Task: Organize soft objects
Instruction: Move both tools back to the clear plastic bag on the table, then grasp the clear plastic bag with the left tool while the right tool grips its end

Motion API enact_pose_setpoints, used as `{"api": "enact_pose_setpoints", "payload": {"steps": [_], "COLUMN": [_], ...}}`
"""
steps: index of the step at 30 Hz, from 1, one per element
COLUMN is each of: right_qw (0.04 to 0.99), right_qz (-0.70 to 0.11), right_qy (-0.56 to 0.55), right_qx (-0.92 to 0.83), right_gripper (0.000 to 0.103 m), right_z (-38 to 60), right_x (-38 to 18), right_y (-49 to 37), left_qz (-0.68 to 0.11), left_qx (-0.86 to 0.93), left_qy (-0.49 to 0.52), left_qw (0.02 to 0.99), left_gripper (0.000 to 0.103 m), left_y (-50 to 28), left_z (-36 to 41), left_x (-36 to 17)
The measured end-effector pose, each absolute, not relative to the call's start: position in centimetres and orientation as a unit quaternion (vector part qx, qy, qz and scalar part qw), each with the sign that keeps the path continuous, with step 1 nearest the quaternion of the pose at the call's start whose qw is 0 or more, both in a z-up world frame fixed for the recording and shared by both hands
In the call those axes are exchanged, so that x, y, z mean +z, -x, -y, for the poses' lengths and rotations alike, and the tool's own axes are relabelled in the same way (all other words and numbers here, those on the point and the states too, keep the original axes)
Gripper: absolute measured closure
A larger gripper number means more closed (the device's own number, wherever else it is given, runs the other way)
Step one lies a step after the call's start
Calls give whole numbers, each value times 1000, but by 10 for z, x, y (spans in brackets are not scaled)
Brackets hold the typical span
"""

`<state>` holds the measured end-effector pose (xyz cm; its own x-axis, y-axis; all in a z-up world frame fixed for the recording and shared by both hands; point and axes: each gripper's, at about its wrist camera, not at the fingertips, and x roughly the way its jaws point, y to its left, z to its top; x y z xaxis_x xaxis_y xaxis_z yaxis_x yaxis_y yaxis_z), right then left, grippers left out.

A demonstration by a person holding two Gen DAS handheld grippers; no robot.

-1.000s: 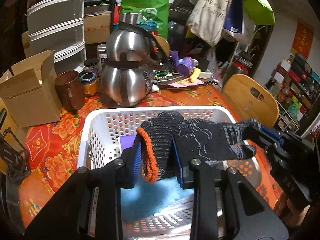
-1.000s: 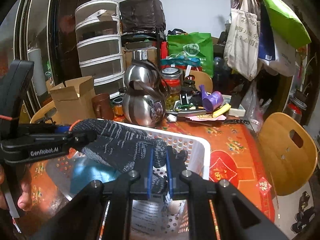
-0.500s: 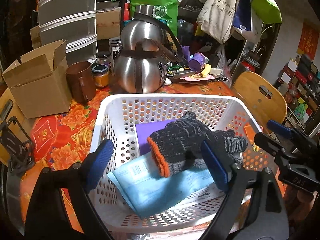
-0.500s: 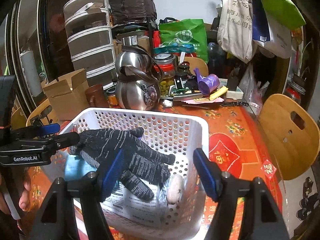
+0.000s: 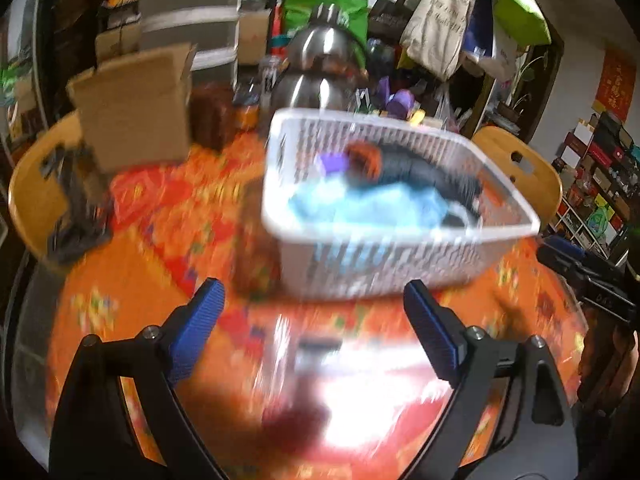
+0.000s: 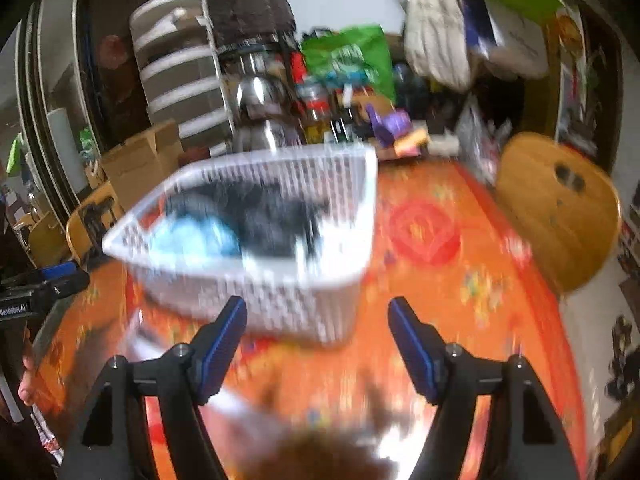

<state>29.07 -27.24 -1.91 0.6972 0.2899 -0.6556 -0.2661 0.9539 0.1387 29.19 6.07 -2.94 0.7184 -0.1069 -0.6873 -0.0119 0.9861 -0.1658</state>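
1. Covering the table (image 5: pixel 132 280) under the white basket: an orange-red floral cloth, heavily blurred in both views.
2. Sitting on that cloth, ahead of both grippers: the white basket (image 5: pixel 384 256) with perforated walls, its landmark rim (image 6: pixel 240 268) touching neither tool.
3. Standing behind the basket: a steel kettle (image 5: pixel 320 68); to its left, a cardboard box (image 5: pixel 136 112).
4. Lying inside the basket: a pale blue fabric piece (image 5: pixel 360 208), filling the near part of the floor.
5. Resting inside the basket, on and behind the blue piece: the dark knit glove (image 5: pixel 424 172) with its orange cuff toward the basket's left wall.
6. Hovering in front of the basket's near wall: the left gripper (image 5: pixel 312 320), fingers spread wide and released, gripping nothing.
7. Hovering likewise before the basket: the right gripper (image 6: pixel 316 332), blue-padded fingers parted, nothing between them.
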Motion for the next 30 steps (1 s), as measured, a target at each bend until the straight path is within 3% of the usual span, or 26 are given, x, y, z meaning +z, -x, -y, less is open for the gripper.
{"api": "enact_pose_setpoints", "payload": {"steps": [10,13,15,25,30], "right_qw": [886,882,876,875,876], "right_qz": [-420,-426,-434,-436,-435], "right_qy": [14,32,37,83,89], "right_qx": [193,199,207,194,187], "right_gripper": [30,39,52,54,62], "right_z": [246,235,230,213,211], "right_x": [-91,-97,-102,-108,-108], "right_y": [-245,-240,-238,-244,-250], "left_qz": [-439,-445,-448,-447,-442], "left_qx": [-32,-44,-44,-44,-39], "left_qy": [93,88,80,48,32], "left_qw": [893,890,889,892,896], "left_gripper": [13,13,13,13,17], "left_y": [-277,-277,-280,-292,-290], "left_z": [-67,-62,-59,-52,-45], "left_x": [-117,-124,-127,-137,-138]}}
